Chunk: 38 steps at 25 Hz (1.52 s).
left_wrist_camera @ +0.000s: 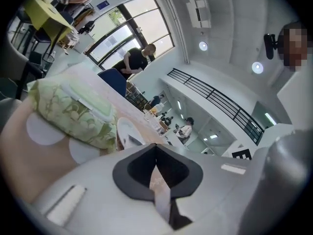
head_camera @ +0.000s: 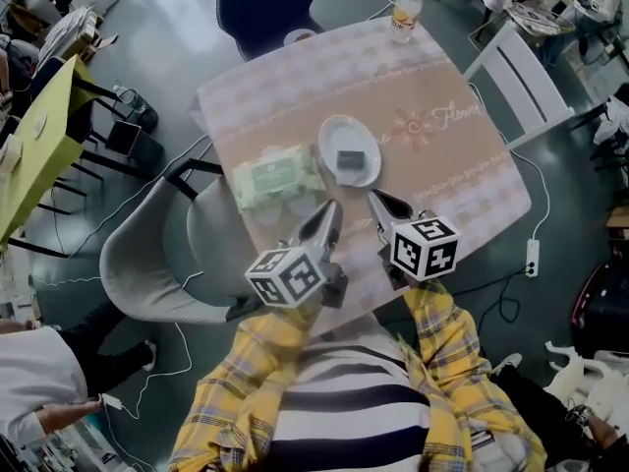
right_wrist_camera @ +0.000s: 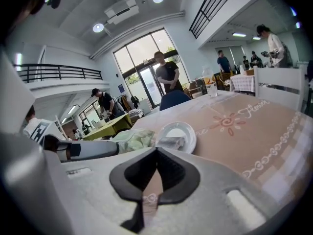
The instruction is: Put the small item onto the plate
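The small item [head_camera: 351, 158], a dark flat packet, lies in the middle of the white plate [head_camera: 330, 130]. The plate sits near the centre of the worktop [head_camera: 442, 170], which is covered with a pinkish cloth bearing a flower pattern. Just left of the plate, touching or nearly touching its rim, lies a green pack of wipes [head_camera: 278, 177].

The person leans over the near edge of the worktop with both tools held side by side, pointing toward the plate. The left gripper [head_camera: 332, 212] has its jaws clenched tight together with nothing between them, and its tip hangs just short of the wipes. The right gripper [head_camera: 379, 203] is the same, its jaws pressed shut on nothing and its tip just short of the plate's near rim. Neither touches the plate or the packet.

At the far edge of the worktop stands a bottle [head_camera: 404, 13]. A white chair [head_camera: 521, 77] stands at the right side and a grey chair [head_camera: 147, 254] at the left.
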{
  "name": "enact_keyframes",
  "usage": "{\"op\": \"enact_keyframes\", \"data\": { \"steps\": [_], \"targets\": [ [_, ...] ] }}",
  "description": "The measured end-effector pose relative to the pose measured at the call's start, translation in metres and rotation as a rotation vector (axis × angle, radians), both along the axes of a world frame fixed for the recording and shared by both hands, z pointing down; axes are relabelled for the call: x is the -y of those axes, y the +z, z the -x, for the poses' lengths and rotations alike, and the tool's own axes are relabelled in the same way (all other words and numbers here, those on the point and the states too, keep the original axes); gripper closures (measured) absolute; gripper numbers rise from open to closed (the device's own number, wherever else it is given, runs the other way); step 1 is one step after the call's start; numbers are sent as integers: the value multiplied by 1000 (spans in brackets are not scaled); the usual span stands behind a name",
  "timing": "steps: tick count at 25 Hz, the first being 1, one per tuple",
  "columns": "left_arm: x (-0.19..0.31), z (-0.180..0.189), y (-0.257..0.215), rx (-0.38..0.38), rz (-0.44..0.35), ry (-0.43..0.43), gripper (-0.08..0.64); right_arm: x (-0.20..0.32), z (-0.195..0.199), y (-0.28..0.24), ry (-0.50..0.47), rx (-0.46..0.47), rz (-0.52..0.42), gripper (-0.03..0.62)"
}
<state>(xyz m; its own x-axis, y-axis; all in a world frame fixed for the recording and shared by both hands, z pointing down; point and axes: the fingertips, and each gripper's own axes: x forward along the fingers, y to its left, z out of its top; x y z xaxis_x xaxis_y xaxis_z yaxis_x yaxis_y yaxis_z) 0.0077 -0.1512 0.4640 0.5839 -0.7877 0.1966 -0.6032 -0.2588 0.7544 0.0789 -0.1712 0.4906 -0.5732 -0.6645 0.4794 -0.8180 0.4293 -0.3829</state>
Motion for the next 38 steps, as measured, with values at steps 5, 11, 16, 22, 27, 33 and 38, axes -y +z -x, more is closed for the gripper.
{"op": "enact_keyframes", "data": {
  "steps": [5,11,16,22,27,33,38],
  "targets": [
    [-43,16,-13,19,-58,121,563,-39,13,-14,58,5,-29,595],
    [-91,35,-20,68,-111,247,563,-85,23,-16,138,-5,-40,595],
    [-132,44,-16,56,-100,328,563,-126,32,-18,178,7,-47,595],
    [-163,59,-17,59,-114,382,563,-168,43,-23,208,6,-62,595],
    [-182,69,-11,60,-98,393,563,-199,53,-18,228,13,-52,595],
    [-201,71,0,101,-79,433,563,-227,58,-6,273,-4,-37,595],
    [-212,75,7,109,-60,455,563,-244,57,4,312,-26,-25,595]
  ]
}}
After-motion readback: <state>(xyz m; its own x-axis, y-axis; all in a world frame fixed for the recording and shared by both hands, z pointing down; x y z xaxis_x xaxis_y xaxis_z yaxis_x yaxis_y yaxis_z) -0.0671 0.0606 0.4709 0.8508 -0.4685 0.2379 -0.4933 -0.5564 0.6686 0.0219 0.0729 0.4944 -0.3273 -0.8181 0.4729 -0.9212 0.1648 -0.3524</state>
